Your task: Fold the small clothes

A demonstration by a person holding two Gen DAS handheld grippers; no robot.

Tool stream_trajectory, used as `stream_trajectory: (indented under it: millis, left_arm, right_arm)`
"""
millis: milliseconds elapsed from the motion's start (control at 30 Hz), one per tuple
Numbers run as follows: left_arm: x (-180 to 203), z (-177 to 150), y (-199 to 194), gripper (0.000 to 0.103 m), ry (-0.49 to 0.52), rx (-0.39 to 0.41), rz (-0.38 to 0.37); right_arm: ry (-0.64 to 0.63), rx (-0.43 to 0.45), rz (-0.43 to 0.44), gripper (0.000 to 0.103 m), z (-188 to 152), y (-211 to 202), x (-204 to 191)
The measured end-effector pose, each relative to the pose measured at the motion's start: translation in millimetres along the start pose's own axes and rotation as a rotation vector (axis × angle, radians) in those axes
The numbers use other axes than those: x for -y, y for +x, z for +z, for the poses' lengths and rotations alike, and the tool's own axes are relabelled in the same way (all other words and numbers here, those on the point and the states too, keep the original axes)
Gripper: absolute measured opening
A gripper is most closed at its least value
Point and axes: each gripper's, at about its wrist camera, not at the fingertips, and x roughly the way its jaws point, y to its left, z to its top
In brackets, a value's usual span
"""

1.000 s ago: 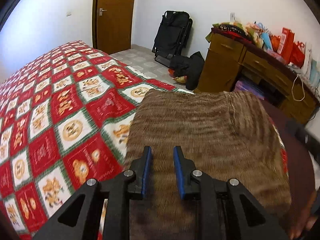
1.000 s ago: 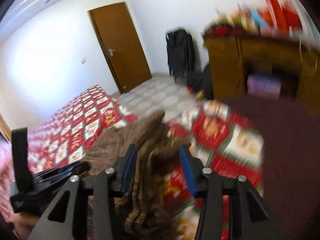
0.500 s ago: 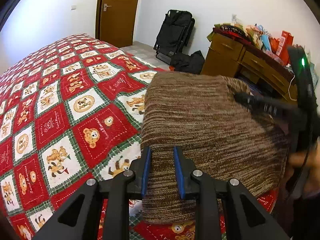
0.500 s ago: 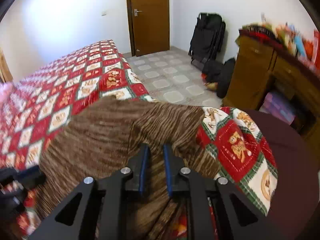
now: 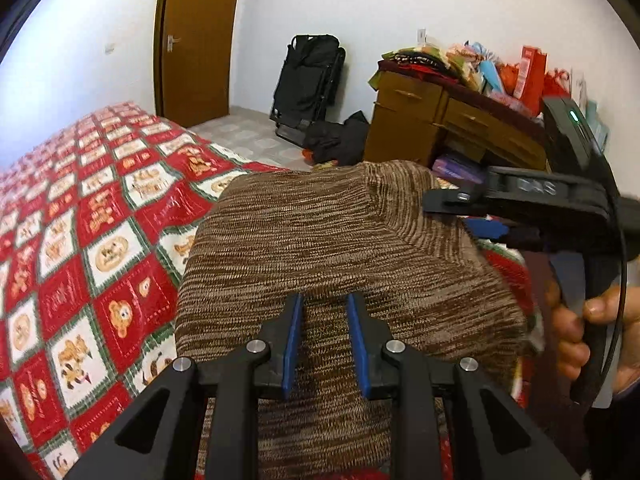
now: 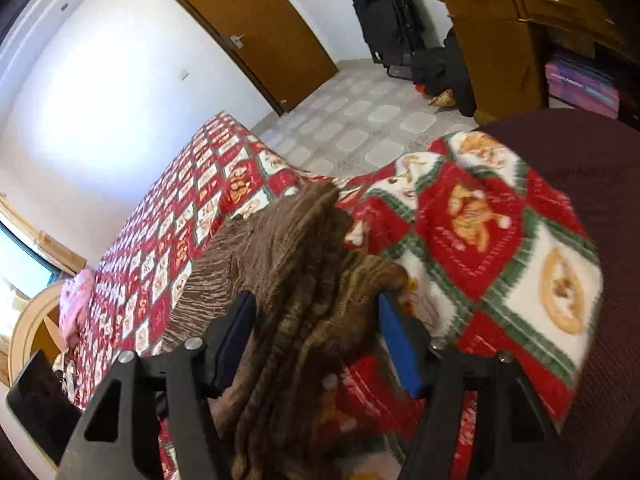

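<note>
A brown knit garment (image 5: 320, 248) lies folded on the red patterned bedspread (image 5: 100, 220). My left gripper (image 5: 322, 340) hovers over the garment's near edge, its blue pads a small gap apart with nothing between them. My right gripper (image 6: 316, 340) is open wide, its jaws either side of a bunched ridge of the garment (image 6: 304, 280) without pinching it. The right gripper also shows in the left wrist view (image 5: 520, 208), at the garment's right edge, held by a hand.
A wooden dresser (image 5: 440, 128) piled with clutter stands to the right. A black folded stroller (image 5: 308, 84) and a dark bag sit on the tiled floor by a brown door (image 5: 196, 36). A dark maroon cloth (image 6: 580, 200) covers the bed's right edge.
My right gripper was shut on the garment's edge half a second ago and has now opened wide. The left gripper's gap has widened slightly.
</note>
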Motion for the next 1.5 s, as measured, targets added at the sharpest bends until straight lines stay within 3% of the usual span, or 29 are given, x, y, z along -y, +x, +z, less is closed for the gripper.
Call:
stream_trajectory:
  millis: [100, 167, 267, 367, 433, 667, 767, 800, 967, 1033, 1133, 1267, 1333, 1500]
  left_arm:
    - [4.7, -0.2, 4.3, 0.025, 0.020, 0.005, 0.032]
    - [7.7, 1.4, 5.8, 0.026, 0.036, 0.002, 0.057]
    - [10.2, 2.0, 8.2, 0.027, 0.053, 0.002, 0.089]
    - [12.3, 2.0, 10.4, 0.027, 0.060, 0.012, 0.101]
    - [13.4, 2.6, 12.2, 0.027, 0.066, 0.015, 0.116]
    - [14.2, 4.0, 15.8, 0.027, 0.079, 0.019, 0.124]
    - [14.7, 4.4, 18.9, 0.027, 0.073, 0.022, 0.113]
    - [15.9, 4.9, 19.8, 0.027, 0.078, 0.025, 0.115]
    - [24.0, 7.2, 23.6, 0.027, 0.133, 0.030, 0.108]
    - [24.0, 8.5, 24.0, 0.027, 0.135, 0.021, 0.106]
    - [19.4, 9.0, 21.7, 0.027, 0.125, 0.011, 0.091]
    - [-5.1, 10.0, 13.1, 0.027, 0.014, -0.016, -0.021]
    - [-21.0, 7.8, 4.4, 0.027, -0.028, -0.018, -0.069]
    - [-53.8, -12.1, -21.8, 0.027, -0.070, 0.031, -0.067]
  right_arm:
    - [-0.073, 0.025, -0.053, 0.067, 10.3, 9.2, -13.2]
    - [-0.135, 0.032, -0.070, 0.053, 16.0, 12.4, -22.9]
    - [-0.229, -0.001, -0.085, 0.045, 20.8, 26.5, -32.7]
    - [-0.221, 0.003, -0.068, 0.028, 29.9, 29.2, -28.9]
    - [-0.229, 0.024, -0.054, 0.025, 36.1, 31.2, -33.0]
    - [-0.440, 0.154, 0.030, 0.022, 34.9, 11.8, -95.1]
    - [-0.495, 0.153, -0.053, 0.022, 30.5, 16.1, -94.9]
    - [-0.487, 0.146, -0.103, 0.022, 31.1, 21.3, -84.2]
    - [-0.411, 0.085, -0.188, 0.022, 29.0, 40.2, -37.8]
    - [-0.397, 0.094, -0.182, 0.023, 28.7, 37.6, -35.6]
    - [-0.352, 0.111, -0.162, 0.035, 28.2, 29.9, -36.5]
    - [-0.306, 0.167, -0.136, 0.058, 12.6, -2.6, -37.1]
    - [-0.302, 0.162, -0.099, 0.058, -5.9, -21.4, -36.5]
    - [-0.288, 0.111, -0.042, 0.068, -56.4, -50.2, -28.2]
